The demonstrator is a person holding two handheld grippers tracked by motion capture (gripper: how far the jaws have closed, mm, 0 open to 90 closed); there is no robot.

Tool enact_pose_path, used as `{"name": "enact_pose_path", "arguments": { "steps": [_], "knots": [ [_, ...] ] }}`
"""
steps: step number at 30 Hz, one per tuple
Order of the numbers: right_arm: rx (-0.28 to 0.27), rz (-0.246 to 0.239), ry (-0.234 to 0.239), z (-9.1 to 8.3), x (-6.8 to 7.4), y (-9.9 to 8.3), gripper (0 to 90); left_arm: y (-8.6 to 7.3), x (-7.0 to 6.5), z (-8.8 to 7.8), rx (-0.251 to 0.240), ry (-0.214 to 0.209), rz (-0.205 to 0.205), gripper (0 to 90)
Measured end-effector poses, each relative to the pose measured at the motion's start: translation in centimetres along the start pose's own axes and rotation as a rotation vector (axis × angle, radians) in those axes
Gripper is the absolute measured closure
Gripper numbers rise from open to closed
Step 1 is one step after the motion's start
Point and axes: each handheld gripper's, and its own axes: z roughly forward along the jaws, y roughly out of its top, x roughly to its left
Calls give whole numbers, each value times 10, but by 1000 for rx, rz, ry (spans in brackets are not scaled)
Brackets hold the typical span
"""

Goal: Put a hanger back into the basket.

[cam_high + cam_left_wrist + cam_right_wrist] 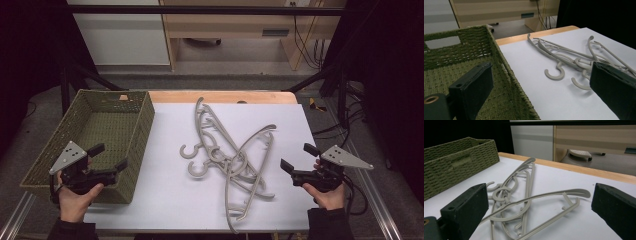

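Hangers (230, 160) lie tangled mid-frame on our white surface (170, 200), nearer our right gripper (294, 164) than the left gripper (109, 156), both spread wide and holding nothing.

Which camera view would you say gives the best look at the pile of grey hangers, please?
The high view: it looks down on the whole tangled pile of hangers on the white table, ends and hooks included. The right gripper view sees them low and close, cut off at the bottom edge. The left gripper view catches mainly the hooks, partly behind a jaw.
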Motion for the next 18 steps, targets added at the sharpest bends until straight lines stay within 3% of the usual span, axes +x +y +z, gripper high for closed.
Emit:
{"name": "enact_pose_path", "arguments": {
  "steps": [18],
  "knots": [
    [23, -11, -3, 1, 3, -1, 13, -2, -40, 25, 50, -57, 43, 63]
  ]
}}
